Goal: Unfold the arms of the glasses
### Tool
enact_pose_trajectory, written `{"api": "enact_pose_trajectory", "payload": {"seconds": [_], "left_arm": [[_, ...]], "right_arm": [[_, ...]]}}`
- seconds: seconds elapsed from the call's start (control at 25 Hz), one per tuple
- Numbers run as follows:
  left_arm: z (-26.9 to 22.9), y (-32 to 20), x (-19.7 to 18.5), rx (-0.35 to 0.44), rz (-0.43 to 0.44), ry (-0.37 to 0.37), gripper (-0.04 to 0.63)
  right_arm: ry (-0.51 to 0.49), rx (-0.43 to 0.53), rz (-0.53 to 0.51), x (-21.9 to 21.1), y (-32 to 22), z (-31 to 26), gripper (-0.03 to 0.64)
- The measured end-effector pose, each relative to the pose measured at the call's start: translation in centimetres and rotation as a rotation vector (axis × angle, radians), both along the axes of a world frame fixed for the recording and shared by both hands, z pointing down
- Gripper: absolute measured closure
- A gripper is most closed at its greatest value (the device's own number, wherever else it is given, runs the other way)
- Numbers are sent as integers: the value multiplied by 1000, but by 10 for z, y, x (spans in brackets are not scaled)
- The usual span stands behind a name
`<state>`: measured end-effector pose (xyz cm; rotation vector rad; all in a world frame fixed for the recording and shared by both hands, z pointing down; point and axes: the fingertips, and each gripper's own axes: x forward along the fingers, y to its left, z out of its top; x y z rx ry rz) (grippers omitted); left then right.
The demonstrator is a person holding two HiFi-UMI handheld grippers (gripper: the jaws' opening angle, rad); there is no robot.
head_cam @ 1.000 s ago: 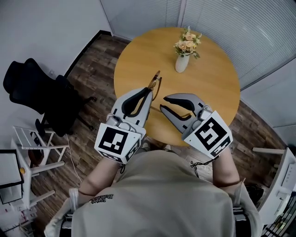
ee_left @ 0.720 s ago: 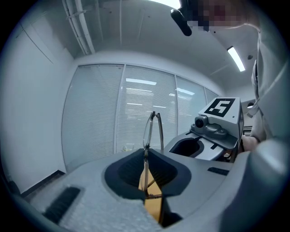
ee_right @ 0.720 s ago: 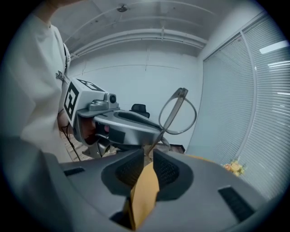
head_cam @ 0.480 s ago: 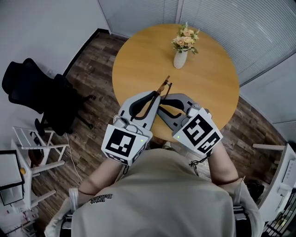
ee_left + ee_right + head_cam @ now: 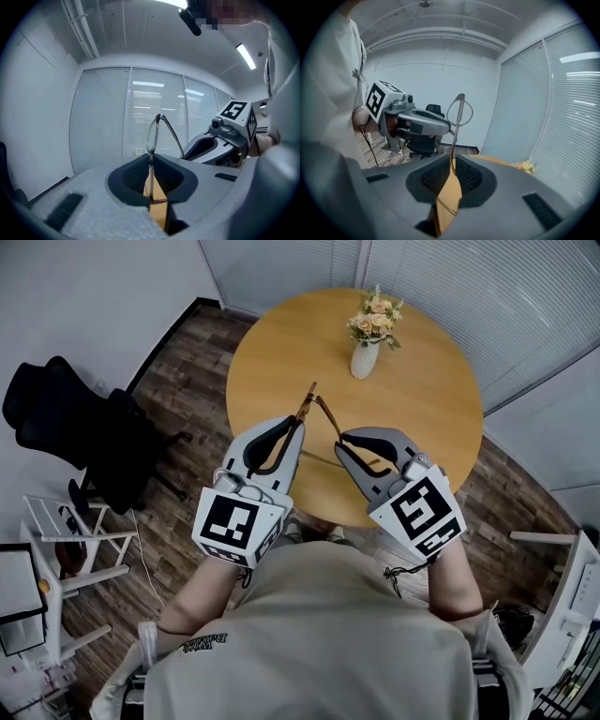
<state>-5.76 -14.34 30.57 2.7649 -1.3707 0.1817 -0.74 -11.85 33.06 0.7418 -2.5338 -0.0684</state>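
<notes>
Pinching glasses [image 5: 325,413]: left tool [image 5: 298,424], right tool [image 5: 341,440] angled inward

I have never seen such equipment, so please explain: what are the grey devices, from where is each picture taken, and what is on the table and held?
There is no robot: a person holds a hand-operated gripper in each hand. One picture comes from a camera on the person's head, looking down; the other two from cameras on the grippers, each looking along its own fingers. On the round wooden table stands a vase of flowers. The left gripper is closed on the frame of a pair of glasses; the right gripper pinches one arm of them, swung out from the frame.
</notes>
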Motion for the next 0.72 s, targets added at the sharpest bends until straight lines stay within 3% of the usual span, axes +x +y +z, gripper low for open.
{"api": "enact_pose_trajectory", "payload": {"seconds": [0.44, 0.72], "left_arm": [[10, -1, -5, 0, -11, -52, 551], [19, -3, -7, -17, -20, -69, 551]], "right_arm": [[-42, 153, 219, 55, -24, -40, 566], [-46, 158, 220, 57, -25, -44, 566]]}}
